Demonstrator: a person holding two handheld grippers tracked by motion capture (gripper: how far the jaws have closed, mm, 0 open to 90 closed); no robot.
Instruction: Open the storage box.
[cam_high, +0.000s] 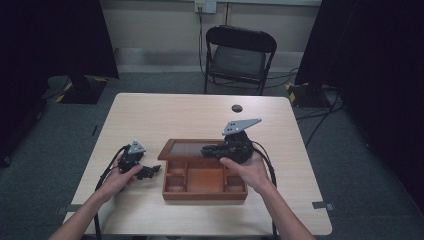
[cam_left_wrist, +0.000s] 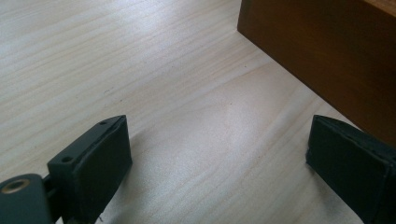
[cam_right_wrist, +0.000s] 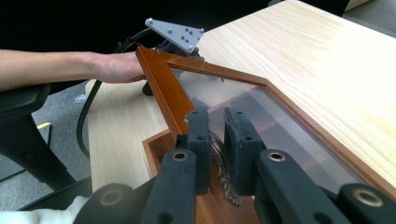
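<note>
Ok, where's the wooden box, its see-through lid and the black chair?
wooden box (cam_high: 204, 194): high view, front wall.
see-through lid (cam_right_wrist: 299, 140): right gripper view, clear pane.
black chair (cam_high: 239, 61): high view, seat.

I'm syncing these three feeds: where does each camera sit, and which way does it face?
High view: above the person's side, facing forward-down on the table; both forearms show.
Left gripper view: rides the left gripper, open jaws over tabletop beside the wooden box.
Right gripper view: rides the right gripper, jaws pinching the lid's metal clasp.
Shared: box.
</note>
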